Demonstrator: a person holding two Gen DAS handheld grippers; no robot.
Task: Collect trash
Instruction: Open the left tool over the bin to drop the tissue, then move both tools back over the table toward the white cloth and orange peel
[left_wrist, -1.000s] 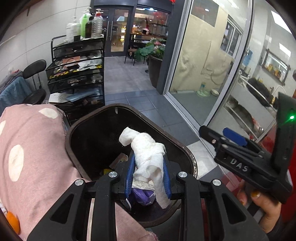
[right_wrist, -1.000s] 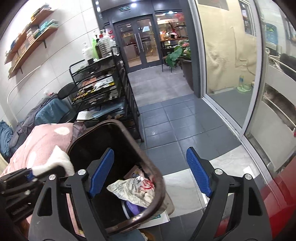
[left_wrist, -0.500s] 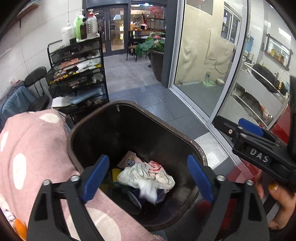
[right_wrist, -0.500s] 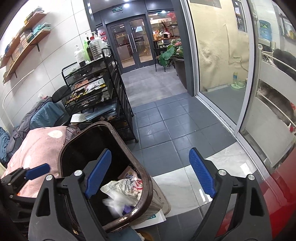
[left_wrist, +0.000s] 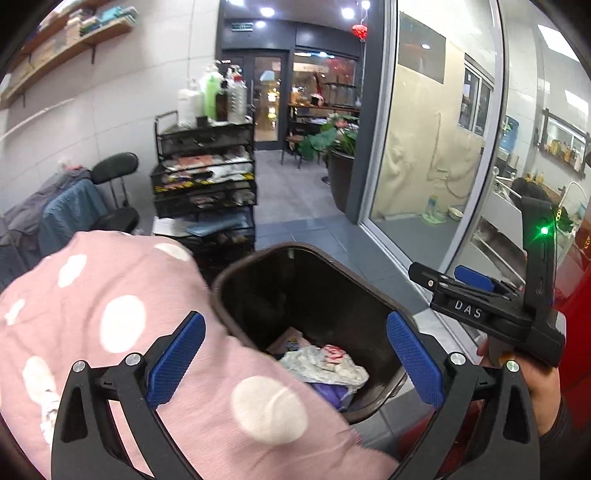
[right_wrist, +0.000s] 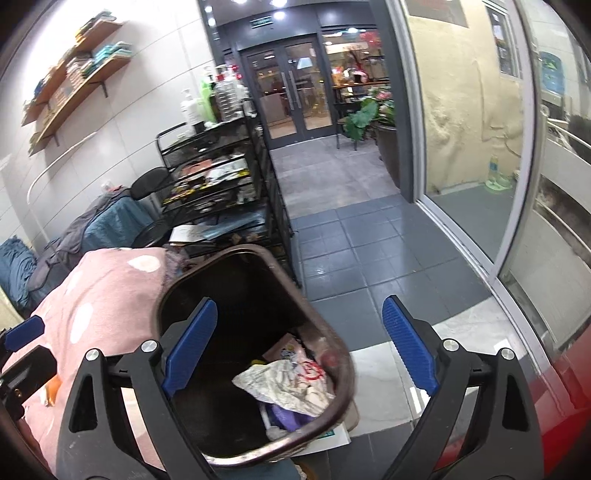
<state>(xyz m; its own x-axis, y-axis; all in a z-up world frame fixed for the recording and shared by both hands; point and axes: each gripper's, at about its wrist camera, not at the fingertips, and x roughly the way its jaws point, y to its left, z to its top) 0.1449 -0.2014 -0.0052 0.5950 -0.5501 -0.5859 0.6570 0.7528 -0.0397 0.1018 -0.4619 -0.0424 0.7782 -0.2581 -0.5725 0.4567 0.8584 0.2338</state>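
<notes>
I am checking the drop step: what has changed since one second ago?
The left tongs have just been opening and let go the white crumpled tissue, now unseen, into the dark brown plastic bin; nothing is between them. The right tongs stayed open and empty.

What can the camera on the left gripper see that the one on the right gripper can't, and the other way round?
Only the left wrist view shows the right gripper from the side, with its green light, and the hand holding it.

Only the right wrist view shows a yellow scrap in the bin and the white paper under the bin's base.

Both show the brown trash bin, the crumpled wrapper with red print, the pink spotted fabric and the black wire shelf cart. Both pairs of jaws stand open, empty.
</notes>
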